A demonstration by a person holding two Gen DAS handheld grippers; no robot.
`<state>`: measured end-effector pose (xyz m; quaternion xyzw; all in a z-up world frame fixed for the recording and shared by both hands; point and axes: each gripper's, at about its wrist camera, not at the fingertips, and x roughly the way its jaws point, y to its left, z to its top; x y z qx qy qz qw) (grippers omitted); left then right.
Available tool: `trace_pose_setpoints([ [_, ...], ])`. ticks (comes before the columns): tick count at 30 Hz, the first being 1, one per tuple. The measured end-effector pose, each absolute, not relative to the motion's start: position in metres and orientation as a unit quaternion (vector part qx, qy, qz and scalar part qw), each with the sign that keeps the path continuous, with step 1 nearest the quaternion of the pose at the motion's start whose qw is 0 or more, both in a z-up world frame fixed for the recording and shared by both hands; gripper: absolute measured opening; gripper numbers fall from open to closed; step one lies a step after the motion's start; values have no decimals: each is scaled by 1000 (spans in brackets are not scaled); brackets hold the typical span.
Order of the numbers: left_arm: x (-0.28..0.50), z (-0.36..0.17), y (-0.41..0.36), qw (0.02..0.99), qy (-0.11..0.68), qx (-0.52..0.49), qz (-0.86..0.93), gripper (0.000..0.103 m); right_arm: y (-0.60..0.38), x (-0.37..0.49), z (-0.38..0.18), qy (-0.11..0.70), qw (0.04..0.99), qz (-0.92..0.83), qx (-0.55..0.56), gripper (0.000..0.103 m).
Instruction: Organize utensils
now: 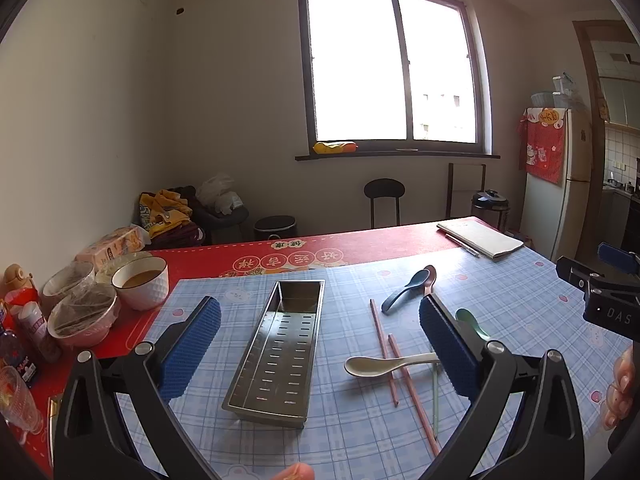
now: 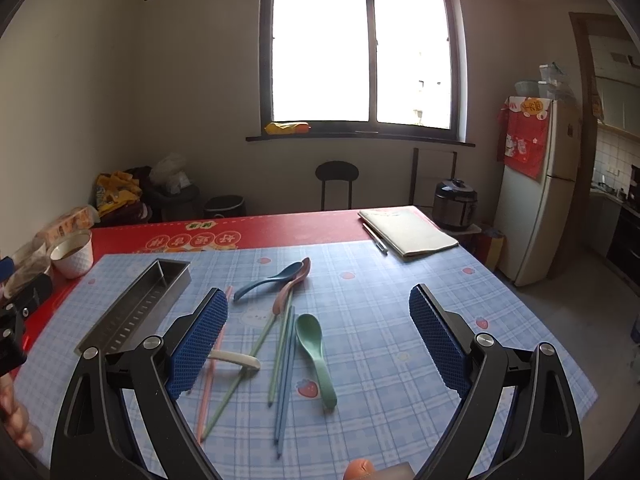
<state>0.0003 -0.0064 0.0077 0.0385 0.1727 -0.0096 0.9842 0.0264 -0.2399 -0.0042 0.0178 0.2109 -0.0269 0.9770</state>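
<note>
- Now at the very start, judging by the bare metal tray on the blue checked mat.
- Left gripper spread wide, nothing between the pads, hovering over the tray.
- Right gripper likewise gaping and empty, above the green spoon and the scattered chopsticks.
- Best to pick the spoon by its handle, clear of crossing sticks.
- Worth avoiding the white spoon lying across the pink chopsticks.

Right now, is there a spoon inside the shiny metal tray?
No, the long perforated metal tray holds nothing; the white spoon lies beside it on the checked cloth.
</note>
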Motion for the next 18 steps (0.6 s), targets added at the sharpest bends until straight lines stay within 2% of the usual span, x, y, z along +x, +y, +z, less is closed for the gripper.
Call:
trace_pose_setpoints([
  [18,1,7,-9,984,175,36,-7,97,-243,25,-6,210,977,-31,19,89],
])
